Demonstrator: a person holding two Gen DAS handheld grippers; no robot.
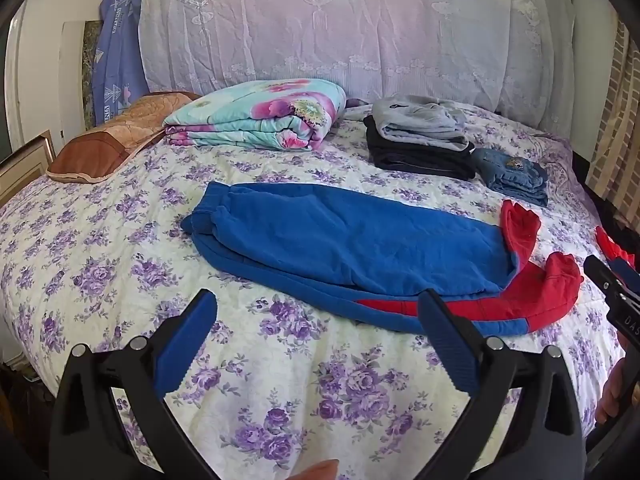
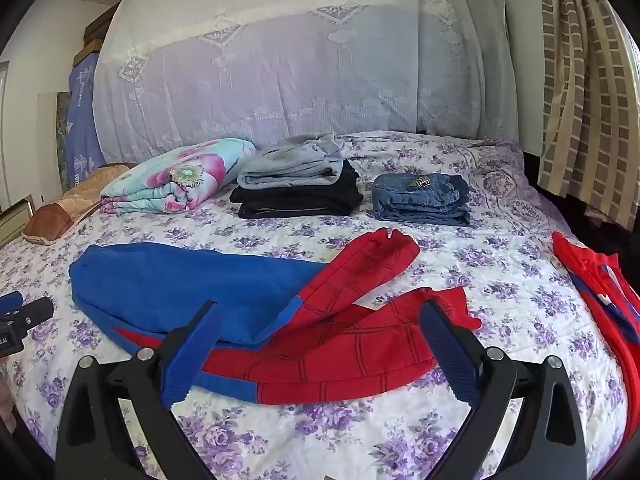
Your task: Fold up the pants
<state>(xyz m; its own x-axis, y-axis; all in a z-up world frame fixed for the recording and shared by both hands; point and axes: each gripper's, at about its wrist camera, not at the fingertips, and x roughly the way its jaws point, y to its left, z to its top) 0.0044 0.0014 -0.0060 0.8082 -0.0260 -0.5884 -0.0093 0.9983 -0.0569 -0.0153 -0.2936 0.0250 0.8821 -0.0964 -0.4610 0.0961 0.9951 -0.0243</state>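
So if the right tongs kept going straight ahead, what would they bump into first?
Most likely the pants. The right tongs are wide open, tilted down toward the red legs lying on the bed. Depth is hard to judge, but nothing else seems to lie in between.

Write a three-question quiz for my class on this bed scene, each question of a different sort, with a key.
1. True or false: the blue and red pants lie spread on the bedspread, held by neither gripper.
2. Which folded garment lies on the black one? A) grey garment B) jeans C) floral quilt
3. Fill in: the left gripper and the right gripper both stand ____.

Key: 1 true; 2 A; 3 open.
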